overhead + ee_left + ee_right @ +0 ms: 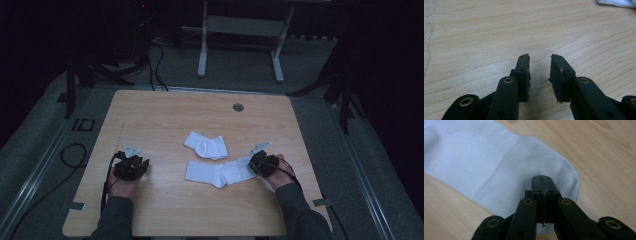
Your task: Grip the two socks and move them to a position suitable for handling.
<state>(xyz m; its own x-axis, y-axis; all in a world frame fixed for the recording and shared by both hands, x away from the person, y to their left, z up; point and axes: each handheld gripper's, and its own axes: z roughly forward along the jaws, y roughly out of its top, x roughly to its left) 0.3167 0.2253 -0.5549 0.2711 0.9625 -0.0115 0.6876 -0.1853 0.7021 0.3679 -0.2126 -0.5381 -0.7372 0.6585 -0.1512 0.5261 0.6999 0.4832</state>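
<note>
— Looking down from the high view, what lies on the wooden table (pixel 165 120)?

— Two white socks. One flat sock (pixel 216 172) lies stretched out near the person's edge, its toe end toward the right gripper (pixel 256 162). A second, folded sock (pixel 206 145) sits just beyond it, close by but apart.

— And the right gripper's jaws?

— Pressed together, no gap between them in the right gripper view. Their tips sit over the rounded toe end of the flat sock (pixel 499 172). Whether any fabric is pinched between them, I cannot tell.

— The left gripper (pixel 132 162)?

— It rests low over bare wood, well apart from both socks, held in the person's left hand (pixel 122 186). In the left gripper view its jaws stand spread with a clear gap, nothing between them, and a white sock edge (pixel 616 3) peeks in at the upper right corner.

— Anything else on the table?

— A small round grey grommet (pixel 238 107) near the far edge.
</note>
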